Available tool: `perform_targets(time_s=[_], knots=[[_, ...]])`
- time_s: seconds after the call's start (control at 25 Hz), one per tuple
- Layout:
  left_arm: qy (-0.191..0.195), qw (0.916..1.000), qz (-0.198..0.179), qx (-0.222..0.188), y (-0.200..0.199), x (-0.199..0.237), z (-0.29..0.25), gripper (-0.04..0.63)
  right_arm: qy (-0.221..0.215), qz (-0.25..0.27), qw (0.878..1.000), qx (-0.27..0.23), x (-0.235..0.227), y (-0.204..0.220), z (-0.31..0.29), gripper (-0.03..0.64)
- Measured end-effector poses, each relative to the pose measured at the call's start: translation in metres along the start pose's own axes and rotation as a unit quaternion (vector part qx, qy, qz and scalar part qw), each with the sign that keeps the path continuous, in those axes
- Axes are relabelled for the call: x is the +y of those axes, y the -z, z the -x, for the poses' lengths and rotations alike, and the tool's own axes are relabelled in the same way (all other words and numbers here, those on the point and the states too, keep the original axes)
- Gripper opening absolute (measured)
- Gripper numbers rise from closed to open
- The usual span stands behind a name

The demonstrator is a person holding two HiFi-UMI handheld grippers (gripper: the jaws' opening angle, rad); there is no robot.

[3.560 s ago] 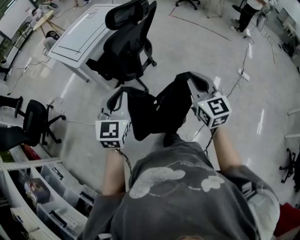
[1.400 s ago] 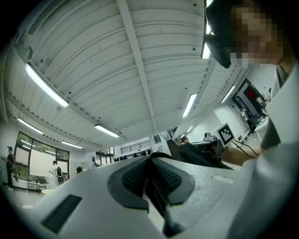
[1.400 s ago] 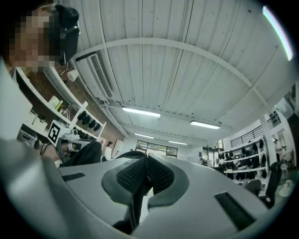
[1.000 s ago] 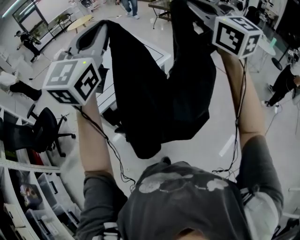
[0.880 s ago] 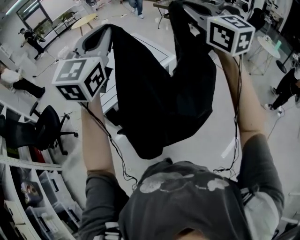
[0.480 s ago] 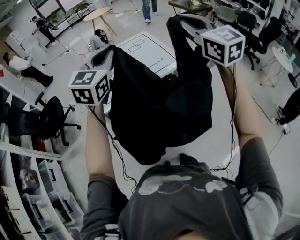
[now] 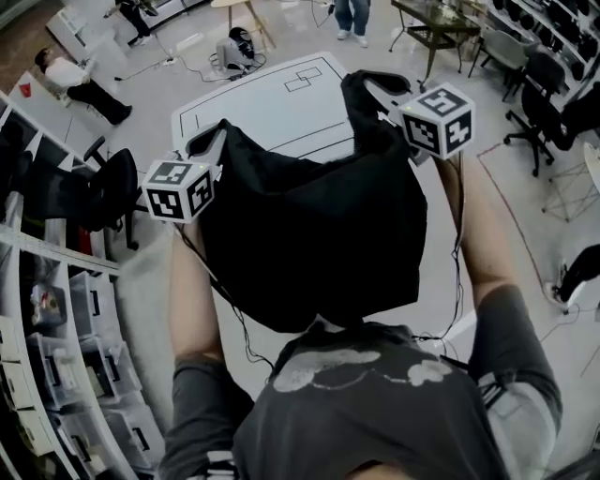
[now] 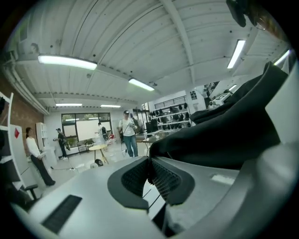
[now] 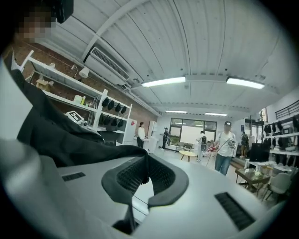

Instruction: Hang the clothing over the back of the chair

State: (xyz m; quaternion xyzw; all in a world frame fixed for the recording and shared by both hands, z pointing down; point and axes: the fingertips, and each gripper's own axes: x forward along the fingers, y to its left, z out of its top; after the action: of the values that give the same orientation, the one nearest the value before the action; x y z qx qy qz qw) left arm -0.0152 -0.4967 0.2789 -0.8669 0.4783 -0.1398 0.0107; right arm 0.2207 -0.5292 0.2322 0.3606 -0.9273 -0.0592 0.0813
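I hold a black garment (image 7: 309,234) stretched between both grippers in front of me. In the head view my left gripper (image 7: 214,139) is shut on its left top edge, and my right gripper (image 7: 366,82) is shut on its right top edge, slightly higher. The left gripper view shows the pads of the left gripper (image 8: 150,170) pinching black cloth (image 8: 219,140) that runs off to the right. In the right gripper view the right gripper (image 9: 145,172) pinches cloth (image 9: 60,140) that runs off to the left. The high-backed chair shows in no current view; the hanging garment blocks the floor ahead.
A white table (image 7: 262,103) stands just beyond the garment. A black office chair (image 7: 98,192) and shelves with storage bins (image 7: 56,356) are at the left. More chairs (image 7: 539,89) stand at the right, and people (image 7: 354,14) are at the far end.
Both grippers have come down from overhead with the garment, which now hangs wider and lower between them. The white table has come into view behind it.
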Motion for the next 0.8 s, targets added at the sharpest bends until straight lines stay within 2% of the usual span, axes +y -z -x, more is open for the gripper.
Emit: perform_targets(time_s=[0.16, 0.24, 0.44, 0.56, 0.68, 0.8], knots=[[-0.014, 0.9977, 0.036, 0.055, 0.053, 0.028, -0.005, 0.009, -0.003, -0.018, 0.999, 0.027, -0.015, 0.049, -0.023, 0.0], [-0.009, 0.9966, 0.045, 0.069, 0.072, 0.033, -0.009, 0.01, -0.013, -0.039, 0.998, 0.038, -0.018, 0.074, -0.03, 0.002], [0.04, 0.9962, 0.01, 0.077, 0.103, 0.012, -0.019, 0.011, -0.064, -0.063, 0.994, 0.056, 0.0, 0.127, -0.035, 0.002], [0.066, 0.9929, -0.005, 0.099, 0.134, -0.002, -0.016, 0.014, -0.087, -0.069, 0.991, 0.075, 0.012, 0.154, -0.03, 0.005], [0.078, 0.9905, -0.001, 0.113, 0.157, -0.014, -0.009, 0.021, -0.105, -0.051, 0.987, 0.111, 0.025, 0.179, -0.021, 0.014], [0.072, 0.9904, 0.006, 0.118, 0.168, -0.019, -0.004, 0.03, -0.112, -0.04, 0.982, 0.147, 0.029, 0.198, -0.014, 0.049]])
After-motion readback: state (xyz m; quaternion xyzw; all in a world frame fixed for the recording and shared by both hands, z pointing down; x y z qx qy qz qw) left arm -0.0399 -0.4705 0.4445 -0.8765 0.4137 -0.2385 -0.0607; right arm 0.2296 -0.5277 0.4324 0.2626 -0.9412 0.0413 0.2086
